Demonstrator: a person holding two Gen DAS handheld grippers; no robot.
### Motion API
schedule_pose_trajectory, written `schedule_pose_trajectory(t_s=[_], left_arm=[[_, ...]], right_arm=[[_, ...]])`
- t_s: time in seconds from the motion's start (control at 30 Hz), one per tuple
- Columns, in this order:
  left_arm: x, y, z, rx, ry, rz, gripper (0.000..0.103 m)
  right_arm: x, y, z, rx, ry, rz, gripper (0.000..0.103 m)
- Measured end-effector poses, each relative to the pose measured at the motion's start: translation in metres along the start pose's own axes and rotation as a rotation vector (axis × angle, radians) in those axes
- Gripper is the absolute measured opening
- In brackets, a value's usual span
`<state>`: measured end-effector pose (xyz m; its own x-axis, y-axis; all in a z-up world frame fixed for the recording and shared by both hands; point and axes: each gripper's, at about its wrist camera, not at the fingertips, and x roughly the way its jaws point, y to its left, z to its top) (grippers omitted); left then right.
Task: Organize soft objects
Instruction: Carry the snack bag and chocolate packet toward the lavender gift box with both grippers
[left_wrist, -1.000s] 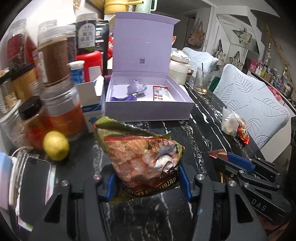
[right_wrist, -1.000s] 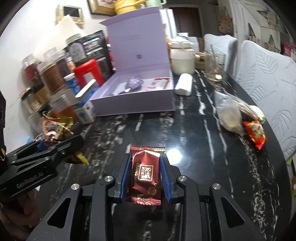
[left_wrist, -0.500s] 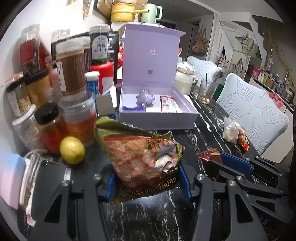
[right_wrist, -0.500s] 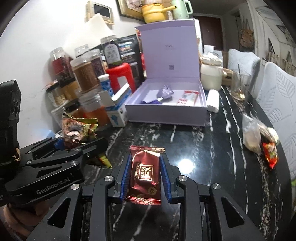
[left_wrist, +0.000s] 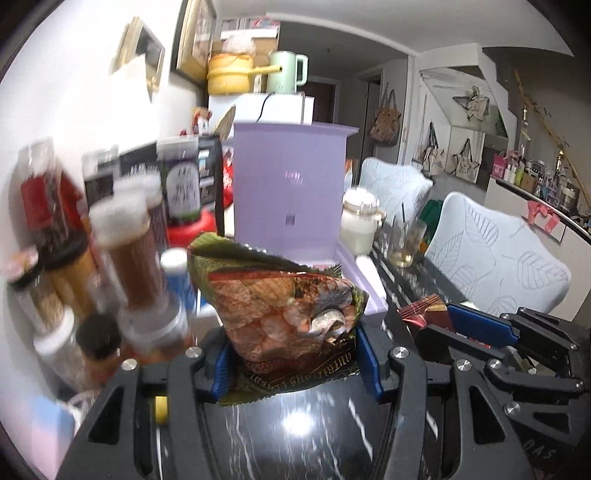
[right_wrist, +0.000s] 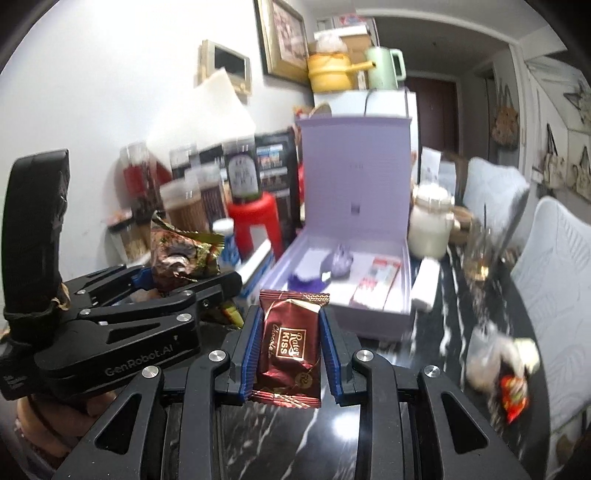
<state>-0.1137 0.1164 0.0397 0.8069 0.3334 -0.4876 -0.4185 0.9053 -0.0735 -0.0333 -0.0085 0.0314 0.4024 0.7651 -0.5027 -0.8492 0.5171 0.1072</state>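
My left gripper (left_wrist: 293, 363) is shut on a green and brown snack bag (left_wrist: 284, 314), held above the black marble table (left_wrist: 306, 435). My right gripper (right_wrist: 288, 354) is shut on a dark red chocolate packet (right_wrist: 290, 347). Each gripper shows in the other's view: the right one (left_wrist: 443, 321) beside the bag, the left one (right_wrist: 177, 273) at left with the bag (right_wrist: 181, 254). An open lilac box (right_wrist: 354, 258) stands ahead with a purple pouch (right_wrist: 340, 264) and a red-white packet (right_wrist: 376, 280) inside. In the left wrist view the bag hides the box's (left_wrist: 291, 199) inside.
Jars and bottles (left_wrist: 122, 240) crowd the left wall side, with a red container (right_wrist: 255, 221). A white ceramic pot (right_wrist: 430, 225) and a glass (right_wrist: 480, 254) stand right of the box. A clear bag and red wrapper (right_wrist: 498, 369) lie at the right. Pale chairs (left_wrist: 495, 258) line the table's right edge.
Both grippers have risen and tilted up with their packets still held. The box and jars sit lower in view and more of the wall and room shows.
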Motion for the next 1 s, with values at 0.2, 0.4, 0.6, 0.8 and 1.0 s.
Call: schedule_pose_trajectory(t_s=[0.2,0.4,0.6,0.8,1.0], left_arm=[[0.007,-0.004,0.038,0.022,-0.084,-0.016,0.055],[0.019,-0.006,0.076,0.04,-0.154,-0.027,0.055],[0.039,-0.006,0.108,0.019,-0.21,-0.029,0.055],[0.074,-0.002,0.134,0.036,-0.22,-0.016,0.055],[0.114,0.004,0.143,0.029,-0.196,0.024,0.055]], right_arm=[[-0.002,-0.009,0.036,-0.033,-0.074,-0.021,0.031],[0.002,-0.024,0.069,-0.045,-0.135,-0.034,0.031],[0.011,-0.039,0.098,-0.064,-0.191,-0.045,0.031],[0.033,-0.054,0.123,-0.073,-0.231,-0.067,0.031],[0.068,-0.069,0.137,-0.079,-0.233,-0.076,0.031]])
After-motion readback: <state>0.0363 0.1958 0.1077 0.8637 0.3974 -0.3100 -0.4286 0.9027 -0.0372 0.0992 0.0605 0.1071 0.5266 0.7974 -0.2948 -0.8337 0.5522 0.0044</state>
